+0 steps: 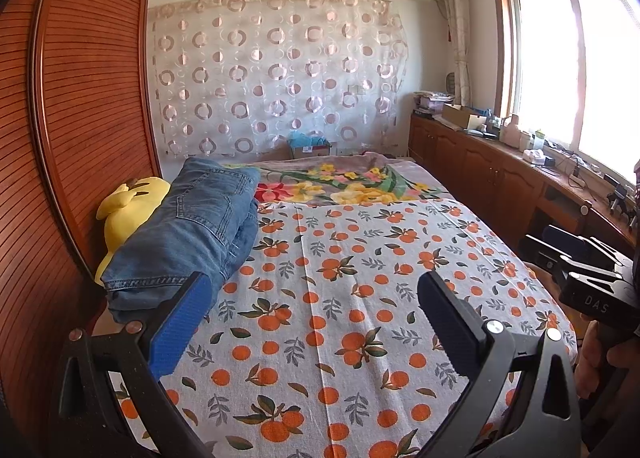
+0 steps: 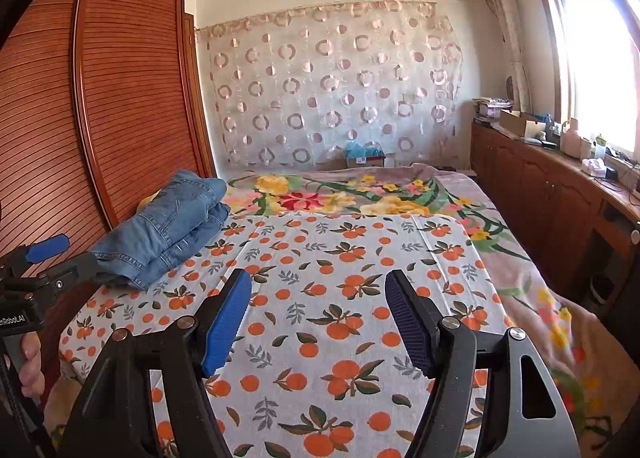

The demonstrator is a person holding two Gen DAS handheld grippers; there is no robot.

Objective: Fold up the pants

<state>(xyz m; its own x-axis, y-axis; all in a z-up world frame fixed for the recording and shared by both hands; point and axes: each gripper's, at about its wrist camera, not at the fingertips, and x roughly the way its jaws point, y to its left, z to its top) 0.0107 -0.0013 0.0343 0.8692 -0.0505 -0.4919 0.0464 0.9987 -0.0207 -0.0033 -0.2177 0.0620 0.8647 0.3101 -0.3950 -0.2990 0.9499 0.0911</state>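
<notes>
The left hand-held gripper hangs over the orange-print sheet with its jaws spread wide and nothing between them; the right hand-held gripper is likewise agape and empty above the same cloth. Outward and to the far left, the pants lie as a folded denim bundle at the bed's left edge, against the wooden wardrobe, partly resting on a yellow plush toy.

The folding looks done, so the risk is mostly in disturbing it: the bundle sits tilted on the soft toy (an uneven seat), and a nudge from the left tool's near finger, just beside the hem, could slide the layers apart or tip them off the edge.

The left wrist view shows the toy plainly and the right tool's body at the right margin; the right wrist view nearly hides the toy but shows the bundle's stacked layers side-on and the floral blanket draping down the bed's right side.
</notes>
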